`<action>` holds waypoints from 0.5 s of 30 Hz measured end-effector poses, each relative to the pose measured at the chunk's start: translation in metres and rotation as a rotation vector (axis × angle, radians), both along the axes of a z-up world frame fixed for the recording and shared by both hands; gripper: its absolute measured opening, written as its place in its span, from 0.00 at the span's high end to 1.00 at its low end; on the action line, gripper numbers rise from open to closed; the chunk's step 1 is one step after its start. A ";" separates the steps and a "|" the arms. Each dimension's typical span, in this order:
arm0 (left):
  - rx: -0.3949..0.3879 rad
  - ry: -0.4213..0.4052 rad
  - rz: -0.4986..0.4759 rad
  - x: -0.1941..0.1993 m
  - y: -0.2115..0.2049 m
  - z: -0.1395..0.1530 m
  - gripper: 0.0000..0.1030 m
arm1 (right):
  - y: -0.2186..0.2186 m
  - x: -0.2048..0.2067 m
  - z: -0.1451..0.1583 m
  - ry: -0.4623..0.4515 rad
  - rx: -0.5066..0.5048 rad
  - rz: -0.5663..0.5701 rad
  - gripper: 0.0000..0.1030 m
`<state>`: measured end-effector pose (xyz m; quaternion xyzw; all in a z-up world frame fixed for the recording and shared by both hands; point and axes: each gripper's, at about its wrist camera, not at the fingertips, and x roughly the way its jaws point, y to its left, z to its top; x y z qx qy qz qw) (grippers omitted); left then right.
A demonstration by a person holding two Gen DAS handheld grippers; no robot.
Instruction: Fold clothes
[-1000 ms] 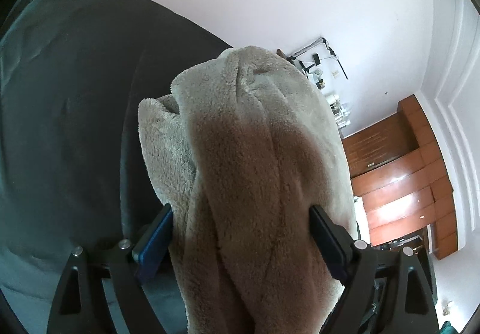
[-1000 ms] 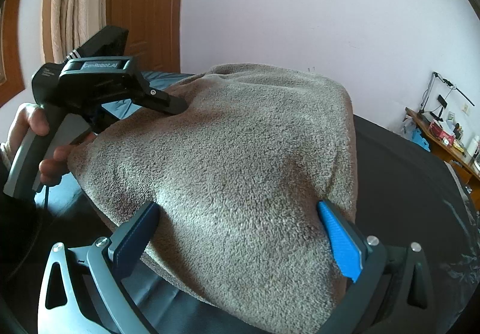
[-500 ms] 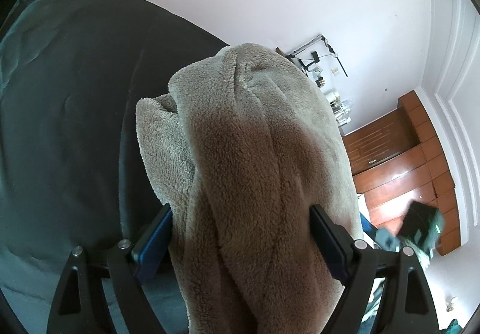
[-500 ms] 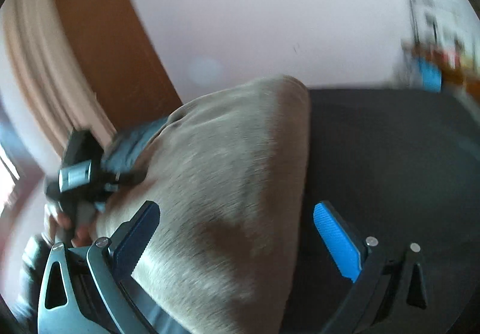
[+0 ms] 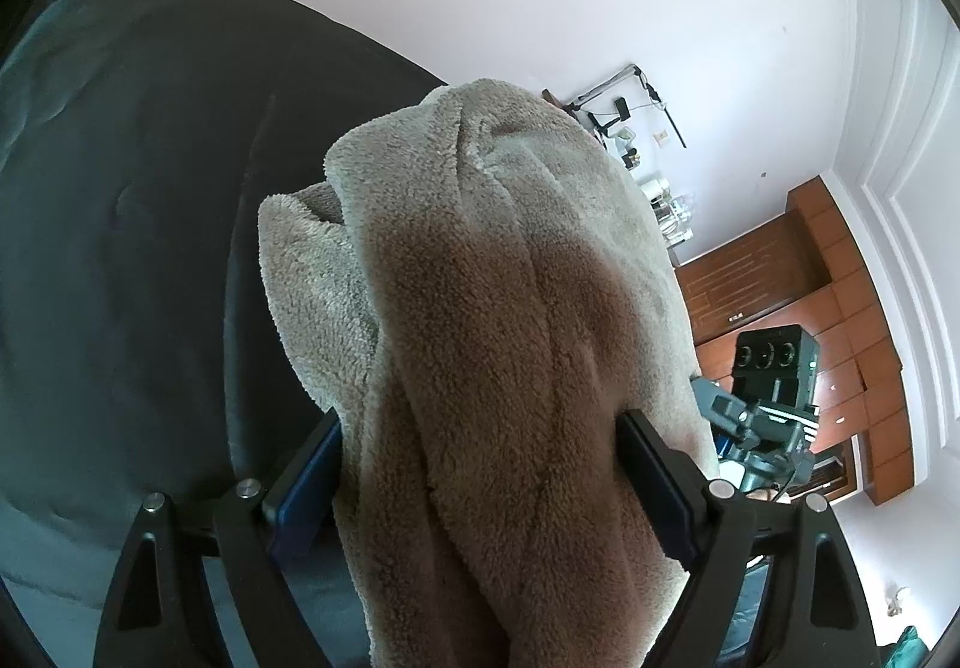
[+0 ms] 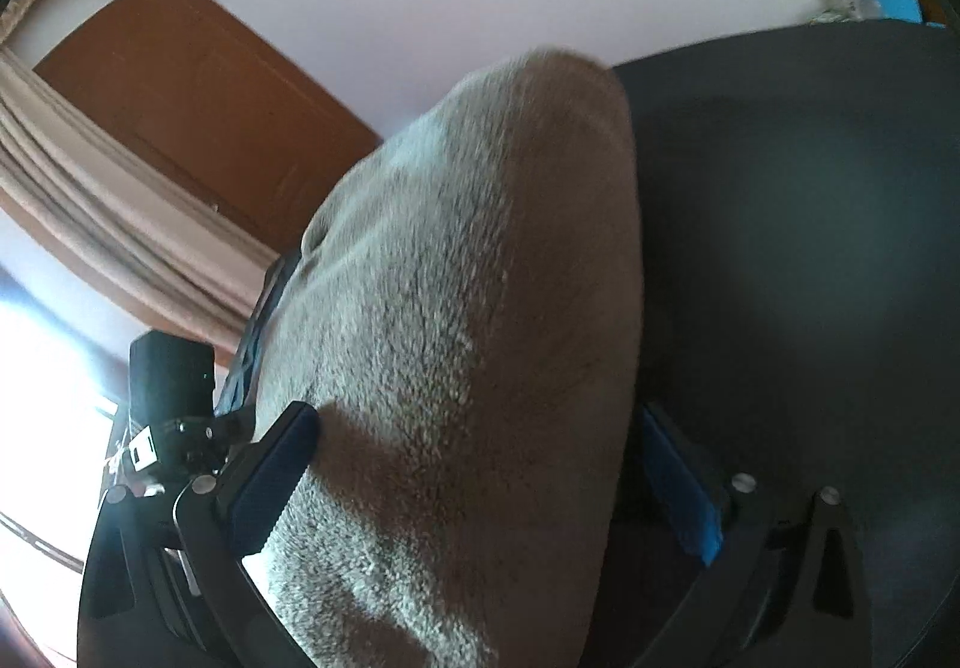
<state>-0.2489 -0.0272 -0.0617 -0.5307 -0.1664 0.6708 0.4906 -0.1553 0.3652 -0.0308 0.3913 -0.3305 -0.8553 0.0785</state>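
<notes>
A thick beige fleece garment [image 5: 510, 278] is bundled over the dark bed cover [image 5: 150, 188]. My left gripper [image 5: 480, 428] has its jaws wide and is shut on the bundle, which narrows between the two pads. In the right wrist view the same garment [image 6: 480, 278] fills the gap of my right gripper [image 6: 477, 413]. Its jaws stand open; the dark pad touches the cloth and the blue pad [image 6: 678, 488] sits at the cloth's edge. The right tool's black housing [image 5: 774, 404] shows beyond the bundle, and the left tool's housing [image 6: 171, 374] on the bundle's far side.
The dark bed [image 6: 810, 218] spreads to the right of the bundle. A wooden wardrobe [image 5: 840, 308] and a cluttered desk [image 5: 636, 140] stand by the white wall. A brown door [image 6: 198, 86], beige curtain [image 6: 90, 200] and bright window [image 6: 36, 368] lie to the left.
The right gripper has swung sideways and rolled, so the bundle now stands tilted between its jaws, and its housing has come into the left wrist view. The left gripper has stayed put.
</notes>
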 end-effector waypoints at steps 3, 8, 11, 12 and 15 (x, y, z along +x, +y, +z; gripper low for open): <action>-0.002 0.005 -0.001 0.001 0.002 0.001 0.14 | 0.001 -0.002 -0.010 -0.016 -0.046 0.021 0.00; -0.004 0.012 -0.001 0.002 0.005 0.002 0.14 | 0.003 -0.003 -0.015 -0.017 -0.077 0.083 0.00; -0.003 0.017 -0.002 0.002 0.007 0.002 0.14 | -0.005 -0.002 -0.014 -0.007 -0.037 0.106 0.07; -0.002 0.019 -0.002 0.002 0.007 0.002 0.14 | -0.007 -0.001 -0.014 -0.001 -0.022 0.109 0.13; 0.010 0.037 -0.011 0.005 0.004 -0.001 0.13 | -0.008 0.005 -0.012 0.035 -0.004 0.106 0.28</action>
